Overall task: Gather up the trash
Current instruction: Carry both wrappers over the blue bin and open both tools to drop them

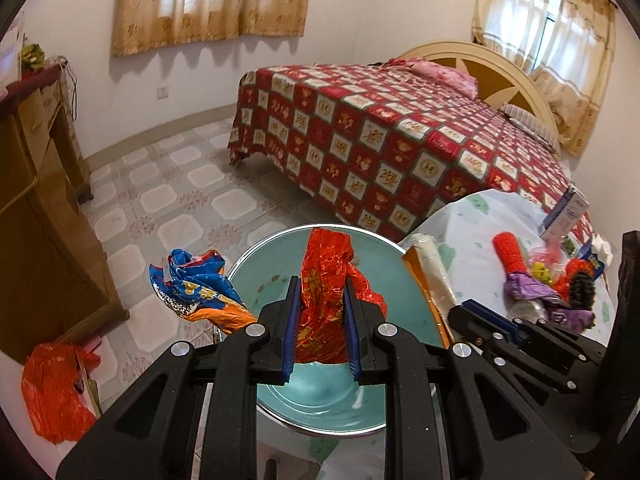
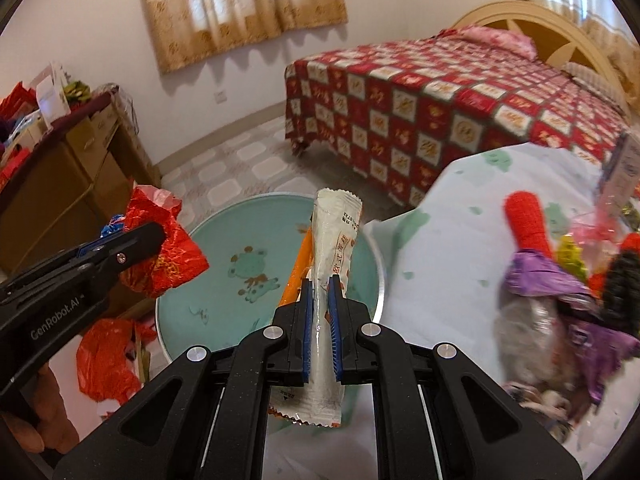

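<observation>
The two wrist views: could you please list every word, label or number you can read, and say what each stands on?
"GenRobot.AI": side of the left gripper, right wrist view.
"欧式": vertical print on the white wrapper in the right gripper; remaining characters and date digits too blurred.
Red foil wrapper: gold print, unreadable.
Blue wrapper: unreadable.
Box by the bed: too small.

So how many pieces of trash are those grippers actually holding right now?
2. The left gripper is shut on a crumpled red foil wrapper; the right gripper is shut on a long white snack wrapper. Both hang above the teal basin.
</observation>
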Tool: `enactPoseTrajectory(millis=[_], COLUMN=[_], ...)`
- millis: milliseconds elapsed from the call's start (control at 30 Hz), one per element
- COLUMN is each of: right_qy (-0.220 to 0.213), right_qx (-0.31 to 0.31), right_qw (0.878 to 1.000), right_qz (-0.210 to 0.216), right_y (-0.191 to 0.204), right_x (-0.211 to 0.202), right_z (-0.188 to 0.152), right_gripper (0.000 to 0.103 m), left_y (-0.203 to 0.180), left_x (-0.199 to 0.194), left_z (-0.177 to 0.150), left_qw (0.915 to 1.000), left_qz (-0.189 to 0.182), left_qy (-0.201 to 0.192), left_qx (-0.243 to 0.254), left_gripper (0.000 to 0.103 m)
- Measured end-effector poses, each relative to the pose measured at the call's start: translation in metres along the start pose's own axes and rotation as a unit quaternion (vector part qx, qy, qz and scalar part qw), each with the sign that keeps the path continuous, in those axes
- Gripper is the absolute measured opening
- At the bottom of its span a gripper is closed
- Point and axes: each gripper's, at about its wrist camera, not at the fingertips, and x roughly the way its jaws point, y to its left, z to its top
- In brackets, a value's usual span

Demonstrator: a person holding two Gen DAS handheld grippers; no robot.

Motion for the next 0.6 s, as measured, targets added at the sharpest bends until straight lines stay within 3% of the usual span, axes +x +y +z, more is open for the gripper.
enactPoseTrajectory(millis=[100,167,267,333,400,600], right_qy=[0.014,0.018,0.02,0.015,0.008,-0.012], right_qx=[0.002,0.008,0.019,0.022,0.022,0.027], right_qw=[1.0,1.0,0.999,1.0,1.0,1.0], right_qz=[0.009,0.013,0.017,0.014,0.009,-0.008], right_y=[0.0,-0.003,-0.007,-0.009,-0.009,-0.019], right_x=[0.011,0.015,0.017,0.014,0.009,-0.014], right_z=[0.001,0.001,0.002,0.003,0.004,0.004], right_gripper=[0.016,0.027,0.031,0.034,0.037,0.043], left_y=[0.003,0.003,0.002,0.002,0.003,0.002], left_x=[0.011,0.018,0.024,0.023,0.02,0.008], left_z=[-0.005,-0.008,-0.011,-0.012,-0.012,-0.008], left_qw=[0.9999,0.9998,0.9996,0.9997,0.9998,0.9996], left_qz=[0.0,-0.003,-0.003,0.001,0.009,0.028], left_qy=[0.013,0.022,0.028,0.026,0.019,0.003], left_qx=[-0.002,-0.004,-0.001,0.001,0.002,-0.003], left_gripper=[0.021,0.023,0.026,0.034,0.052,0.063])
